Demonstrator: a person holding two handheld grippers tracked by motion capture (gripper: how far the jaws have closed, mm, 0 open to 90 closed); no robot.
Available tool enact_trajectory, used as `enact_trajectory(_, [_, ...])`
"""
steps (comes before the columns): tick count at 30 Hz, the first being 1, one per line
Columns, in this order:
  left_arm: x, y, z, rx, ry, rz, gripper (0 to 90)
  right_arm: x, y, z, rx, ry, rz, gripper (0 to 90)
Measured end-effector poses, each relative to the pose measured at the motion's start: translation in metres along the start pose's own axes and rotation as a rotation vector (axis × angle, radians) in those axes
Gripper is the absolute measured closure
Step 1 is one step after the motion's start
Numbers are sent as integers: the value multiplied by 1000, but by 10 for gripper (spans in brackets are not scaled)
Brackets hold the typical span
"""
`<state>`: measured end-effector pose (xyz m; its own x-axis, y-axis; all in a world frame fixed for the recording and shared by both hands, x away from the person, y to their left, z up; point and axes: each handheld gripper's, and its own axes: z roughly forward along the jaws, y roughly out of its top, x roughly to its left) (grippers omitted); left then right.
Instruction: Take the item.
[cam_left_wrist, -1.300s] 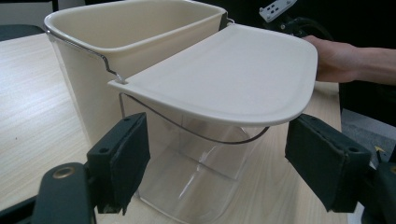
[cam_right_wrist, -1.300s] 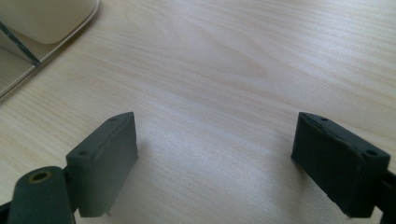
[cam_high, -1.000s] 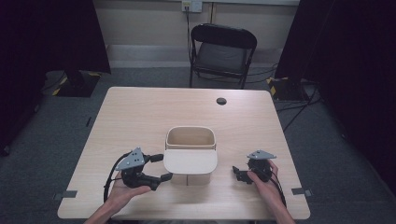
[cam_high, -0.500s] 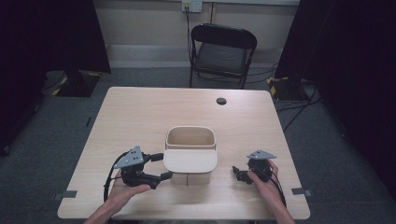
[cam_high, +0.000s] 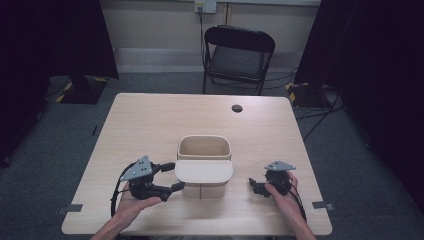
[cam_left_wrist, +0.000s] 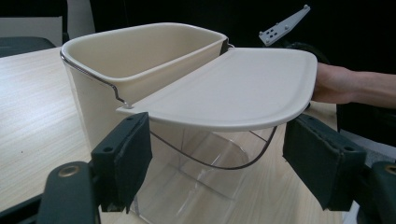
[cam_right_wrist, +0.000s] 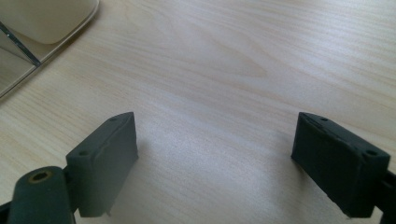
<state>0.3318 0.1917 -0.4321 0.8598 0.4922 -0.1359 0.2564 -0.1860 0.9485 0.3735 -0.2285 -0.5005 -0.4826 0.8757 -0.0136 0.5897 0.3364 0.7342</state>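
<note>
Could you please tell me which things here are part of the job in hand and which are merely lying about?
In the job:
- cream bin, open, at the table's middle
- its flat lid, sticking out level towards the person
- left claw, open, beside the lid
- right claw, open, over bare wood

Lying about:
- small dark disc near the table's far edge
- folding chair beyond it

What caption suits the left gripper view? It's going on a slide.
Open left gripper faces a cream bin whose flat lid juts toward it.

High view overhead, facing forward; claw views low, close; bin (cam_high: 203, 165) shared.
</note>
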Motion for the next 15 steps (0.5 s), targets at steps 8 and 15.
enact_trajectory(8, [1,2,1,-3,-11,-2,227,0,0,0,0,0,0,135])
enact_trajectory(15, [3,4,1,-4,-17,-10,228,0,0,0,0,1,-1,135])
